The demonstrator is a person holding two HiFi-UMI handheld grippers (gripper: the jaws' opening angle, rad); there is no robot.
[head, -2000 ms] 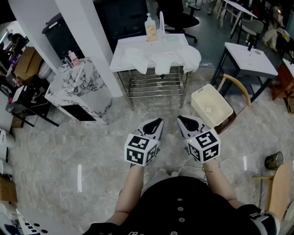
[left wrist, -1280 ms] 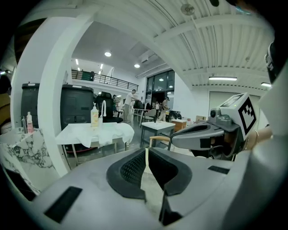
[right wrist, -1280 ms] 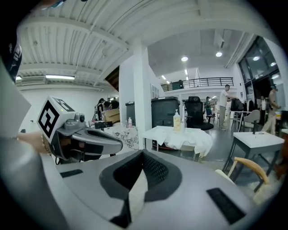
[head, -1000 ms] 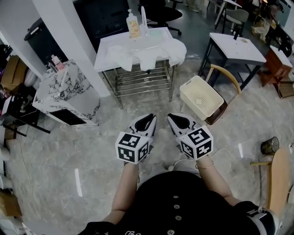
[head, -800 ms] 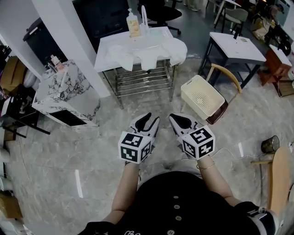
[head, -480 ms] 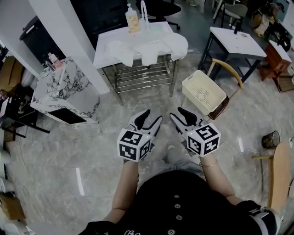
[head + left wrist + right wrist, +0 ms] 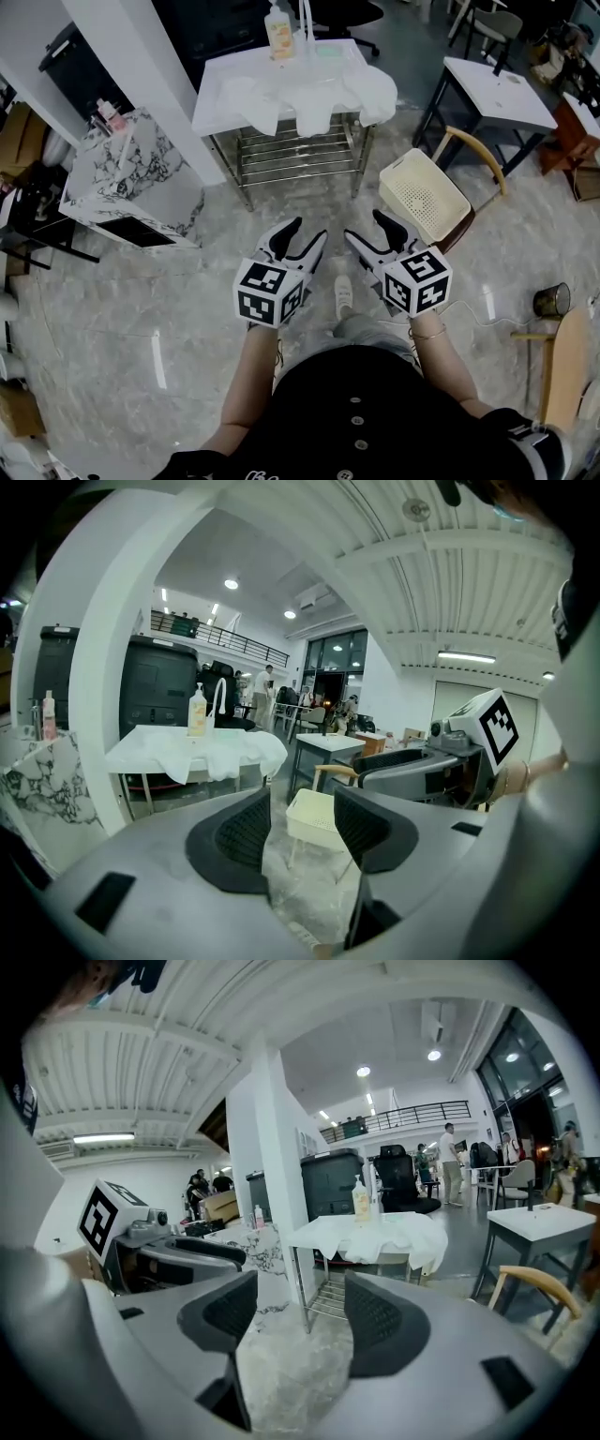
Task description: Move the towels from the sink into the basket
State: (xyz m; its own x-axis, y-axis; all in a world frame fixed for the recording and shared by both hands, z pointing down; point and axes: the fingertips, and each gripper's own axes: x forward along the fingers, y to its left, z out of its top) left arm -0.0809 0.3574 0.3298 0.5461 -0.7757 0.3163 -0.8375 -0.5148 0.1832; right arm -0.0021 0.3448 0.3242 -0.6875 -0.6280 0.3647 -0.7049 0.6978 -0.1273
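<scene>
Left gripper (image 7: 307,232), fingers (image 7: 285,236) just opened, and right gripper (image 7: 365,227) both gape empty, far from what look like towels (image 7: 309,98).

A soap bottle (image 7: 278,21) stands upright, above a wire rack (image 7: 295,157). Left of the rack, a marble cabinet (image 7: 141,178) sits beside a white pillar (image 7: 155,66). At right stand a white table (image 7: 502,86) and a wooden chair (image 7: 478,141), with a dark jar (image 7: 550,300) on the floor.
</scene>
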